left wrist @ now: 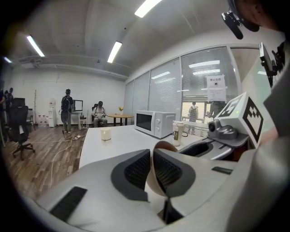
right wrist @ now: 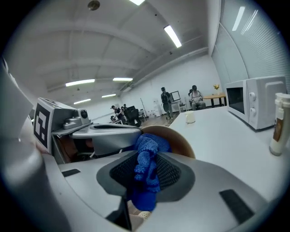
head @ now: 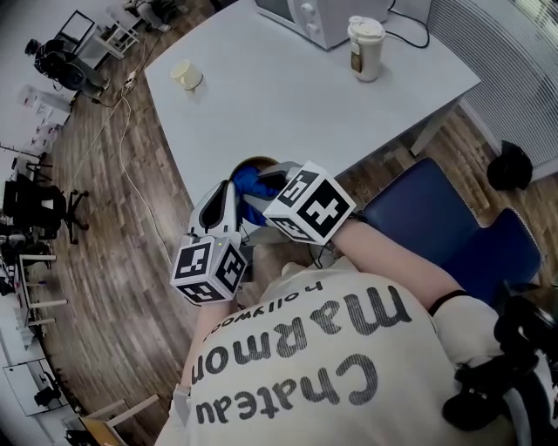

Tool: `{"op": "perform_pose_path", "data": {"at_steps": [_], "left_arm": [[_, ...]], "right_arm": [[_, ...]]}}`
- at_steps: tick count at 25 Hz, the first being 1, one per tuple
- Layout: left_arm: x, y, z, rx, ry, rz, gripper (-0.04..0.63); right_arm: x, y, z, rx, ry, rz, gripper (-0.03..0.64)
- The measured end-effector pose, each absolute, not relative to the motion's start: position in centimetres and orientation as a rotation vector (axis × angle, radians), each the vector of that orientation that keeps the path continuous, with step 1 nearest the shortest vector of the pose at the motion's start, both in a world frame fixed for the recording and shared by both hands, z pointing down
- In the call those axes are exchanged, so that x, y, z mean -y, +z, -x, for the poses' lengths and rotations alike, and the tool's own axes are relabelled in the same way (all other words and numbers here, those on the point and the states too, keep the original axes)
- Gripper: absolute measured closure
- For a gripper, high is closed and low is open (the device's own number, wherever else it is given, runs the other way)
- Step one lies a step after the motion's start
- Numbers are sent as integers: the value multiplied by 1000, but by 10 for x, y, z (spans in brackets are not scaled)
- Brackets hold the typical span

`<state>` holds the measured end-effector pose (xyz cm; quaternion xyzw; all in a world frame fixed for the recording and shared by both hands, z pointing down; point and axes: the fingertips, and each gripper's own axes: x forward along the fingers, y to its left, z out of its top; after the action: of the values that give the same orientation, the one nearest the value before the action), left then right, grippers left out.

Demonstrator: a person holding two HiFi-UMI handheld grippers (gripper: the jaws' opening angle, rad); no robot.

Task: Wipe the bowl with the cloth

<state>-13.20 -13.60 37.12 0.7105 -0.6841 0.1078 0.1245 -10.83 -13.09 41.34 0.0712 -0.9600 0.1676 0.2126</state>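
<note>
A brown bowl (head: 255, 163) is held at the near edge of the white table (head: 288, 96). My left gripper (head: 225, 199) is shut on its rim; in the left gripper view the thin bowl wall (left wrist: 156, 176) stands pinched between the two dark pads, the gripper (left wrist: 152, 158) pointing across the table. My right gripper (head: 266, 185) is shut on a blue knitted cloth (head: 248, 190). In the right gripper view the cloth (right wrist: 147, 165) bunches between the pads of the gripper (right wrist: 147, 158) and reaches into the bowl (right wrist: 179, 138) just ahead.
On the table stand a microwave (head: 318, 17), a lidded bottle (head: 364, 48) and a small cream cup (head: 186, 74). A blue chair (head: 445, 226) stands to the right of me. Cables run over the wooden floor (head: 122, 174) at the left.
</note>
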Motion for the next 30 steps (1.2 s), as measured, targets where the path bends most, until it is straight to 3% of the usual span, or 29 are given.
{"op": "perform_pose_path", "data": {"at_steps": [16, 30], "left_arm": [[135, 399, 144, 2023, 380, -2008, 572], [142, 390, 171, 2010, 266, -1982, 571]], "right_arm": [[141, 461, 92, 2487, 211, -258, 505], [171, 427, 93, 2522, 123, -431, 505]]}}
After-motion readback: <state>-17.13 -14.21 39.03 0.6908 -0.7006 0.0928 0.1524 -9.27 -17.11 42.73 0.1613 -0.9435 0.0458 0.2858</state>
